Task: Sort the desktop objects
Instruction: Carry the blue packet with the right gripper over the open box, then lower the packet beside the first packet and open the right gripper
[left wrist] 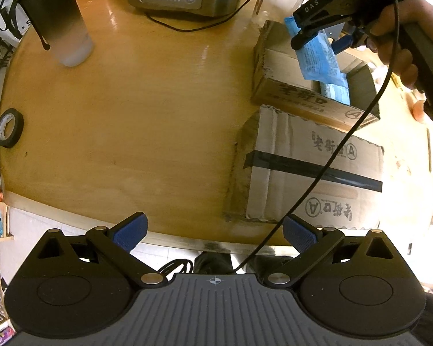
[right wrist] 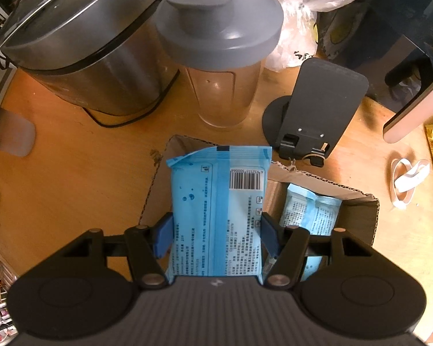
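My right gripper (right wrist: pixel 215 230) is shut on a blue wipes packet (right wrist: pixel 216 201) and holds it above an open cardboard box (right wrist: pixel 360 210). It shows in the left wrist view too, the right gripper (left wrist: pixel 320 33) holding the packet (left wrist: pixel 320 57) over the box (left wrist: pixel 280 86). Another blue packet (right wrist: pixel 309 213) lies inside the box. My left gripper (left wrist: pixel 215 232) is open and empty at the table's near edge. A roll of black tape (left wrist: pixel 9 127) lies at the table's left edge.
A closed taped carton (left wrist: pixel 311 173) sits in front of the open box. A steel cooker (right wrist: pixel 80 52), a grey-lidded shaker (right wrist: pixel 222 57), a black phone stand (right wrist: pixel 314 109) and a frosted bottle (left wrist: pixel 60 20) stand on the wooden table (left wrist: pixel 144 115). A cable (left wrist: pixel 317 178) hangs across.
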Demonstrator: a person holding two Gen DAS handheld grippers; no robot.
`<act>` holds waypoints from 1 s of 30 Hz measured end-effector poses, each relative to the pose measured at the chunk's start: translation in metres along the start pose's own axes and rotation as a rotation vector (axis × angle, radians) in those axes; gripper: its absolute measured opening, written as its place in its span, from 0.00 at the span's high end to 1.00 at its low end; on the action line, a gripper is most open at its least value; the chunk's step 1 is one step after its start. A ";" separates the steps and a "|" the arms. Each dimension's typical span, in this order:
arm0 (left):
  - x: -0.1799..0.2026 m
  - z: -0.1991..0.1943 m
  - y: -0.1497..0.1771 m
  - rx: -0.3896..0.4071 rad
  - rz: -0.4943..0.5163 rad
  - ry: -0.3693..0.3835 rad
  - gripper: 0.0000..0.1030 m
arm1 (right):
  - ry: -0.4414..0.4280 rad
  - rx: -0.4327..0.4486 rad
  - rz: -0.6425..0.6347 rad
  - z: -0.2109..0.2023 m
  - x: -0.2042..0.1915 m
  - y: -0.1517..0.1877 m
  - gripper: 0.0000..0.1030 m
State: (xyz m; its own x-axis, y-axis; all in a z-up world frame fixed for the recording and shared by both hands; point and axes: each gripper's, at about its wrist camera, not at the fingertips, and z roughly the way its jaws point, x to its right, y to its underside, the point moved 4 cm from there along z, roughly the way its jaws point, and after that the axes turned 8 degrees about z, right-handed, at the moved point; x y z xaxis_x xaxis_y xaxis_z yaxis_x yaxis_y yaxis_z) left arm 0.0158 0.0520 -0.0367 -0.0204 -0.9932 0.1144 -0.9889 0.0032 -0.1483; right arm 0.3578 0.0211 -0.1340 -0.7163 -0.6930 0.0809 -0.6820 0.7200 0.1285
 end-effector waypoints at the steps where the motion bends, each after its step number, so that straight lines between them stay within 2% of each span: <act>1: 0.000 0.000 0.000 -0.001 -0.001 0.000 0.00 | 0.001 0.001 0.007 0.000 0.000 0.000 0.41; 17: 0.001 0.003 -0.003 -0.011 0.013 0.001 0.00 | -0.025 0.002 0.325 0.004 0.000 -0.003 0.41; 30: 0.001 0.005 -0.005 -0.014 0.004 0.001 0.00 | -0.018 0.000 0.340 0.010 0.000 -0.002 0.41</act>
State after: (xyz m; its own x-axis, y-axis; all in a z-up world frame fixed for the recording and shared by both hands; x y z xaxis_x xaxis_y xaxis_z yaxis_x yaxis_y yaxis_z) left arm 0.0210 0.0506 -0.0405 -0.0245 -0.9930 0.1153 -0.9908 0.0088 -0.1348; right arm 0.3580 0.0196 -0.1446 -0.9052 -0.4126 0.1015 -0.4038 0.9097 0.0974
